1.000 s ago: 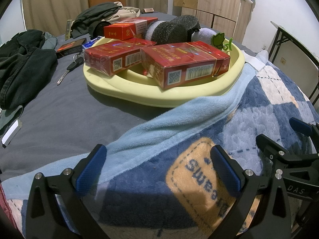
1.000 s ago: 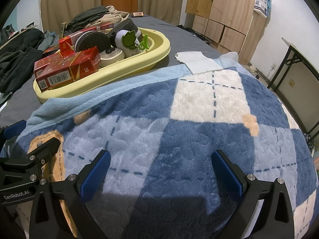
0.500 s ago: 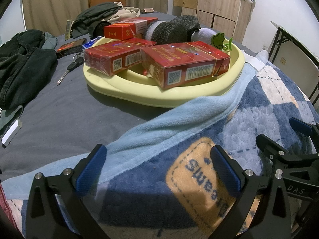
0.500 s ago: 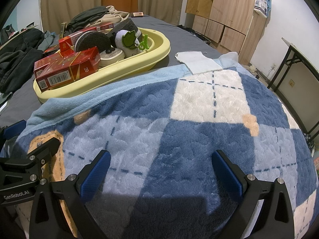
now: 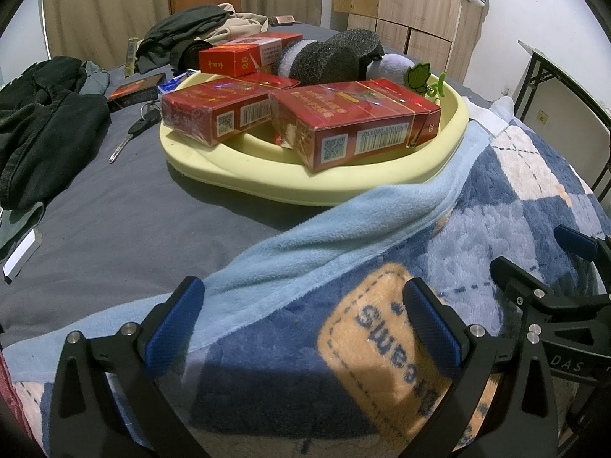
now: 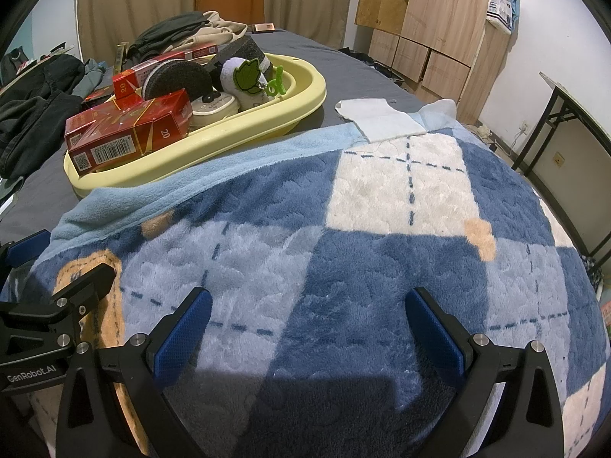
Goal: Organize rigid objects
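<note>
Nothing has moved since the earlier frames: both tools and every object sit exactly where they were.

Your left gripper [image 5: 303,318] hovers over the plush blue-and-white checked blanket [image 6: 382,229], fingers spread wide and holding nothing. Your right gripper [image 6: 305,324] does the same, just beside it, jaws apart and empty.

Status, judged from the layout: most rigid items already sit in the pale yellow oval plastic basin [image 5: 267,179]. It holds several red cardboard cartons [image 5: 355,122], two dark round foam sponges [image 5: 324,63], a small white round case [image 6: 214,106] and a white plush toy with a green leaf tag [image 6: 248,76]. Items remaining outside the basin, on the grey bedsheet [image 5: 114,229] to its left: a black-headed metal key [image 5: 131,133] and a flat dark box with red print [image 5: 135,89]. Collect these next, if they belong to the task.

Surface: a soft bed, so expect objects to settle unevenly. Dark clothing [image 5: 38,126] is heaped at the left. Wooden cabinets [image 6: 439,30] and beige curtains [image 5: 114,11] line the far walls.
</note>
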